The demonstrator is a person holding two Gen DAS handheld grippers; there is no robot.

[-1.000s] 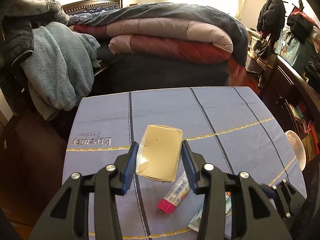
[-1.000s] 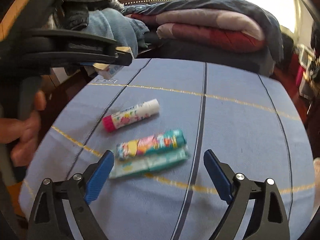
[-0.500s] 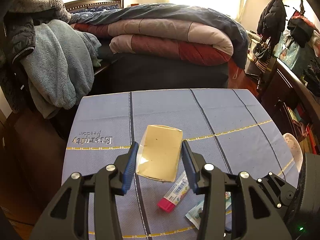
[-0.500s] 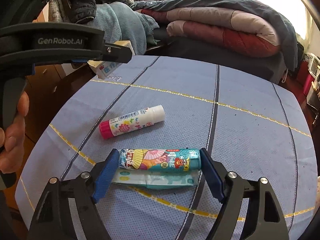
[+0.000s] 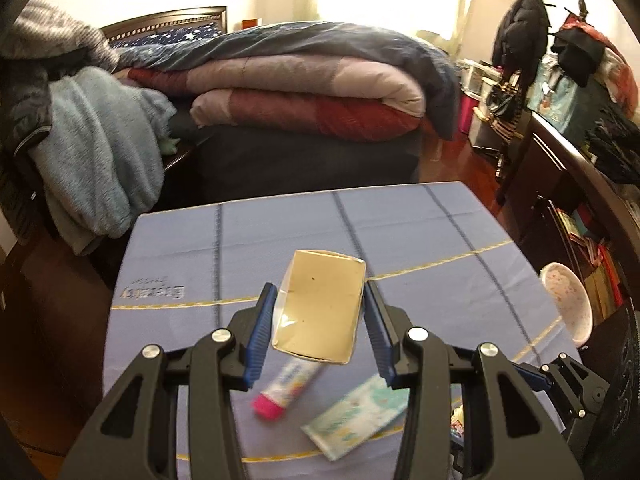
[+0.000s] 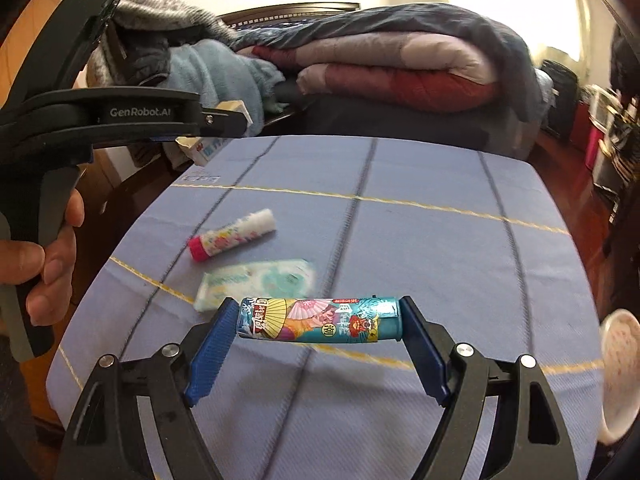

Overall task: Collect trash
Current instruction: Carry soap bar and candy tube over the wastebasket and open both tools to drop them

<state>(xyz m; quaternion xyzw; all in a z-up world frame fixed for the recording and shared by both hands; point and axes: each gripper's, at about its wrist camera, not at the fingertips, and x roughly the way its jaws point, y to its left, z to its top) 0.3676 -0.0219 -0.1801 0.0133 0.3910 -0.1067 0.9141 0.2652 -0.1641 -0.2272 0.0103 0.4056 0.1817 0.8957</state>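
Both tools were loaded: left tool [image 5: 318, 322] clamped a tan box [image 5: 320, 310], right tool [image 6: 316, 334] gripped a printed tube [image 6: 320, 320] end to end, both held above the bench [image 6: 420, 240]. Carry step, I'd say; next needs a bin, none in view. A pink-capped stick [image 6: 232, 240] and a wipes pack [image 6: 256, 282] lay on the bench; a cup [image 6: 618, 372] sat at its right edge.

A lived-in home bedroom: a dark wooden headboard [image 5: 168, 24] at eleven o'clock, folded pink, maroon and navy quilts [image 5: 312, 92] at twelve, dark coats hanging on wall hooks [image 5: 524, 28] at two.
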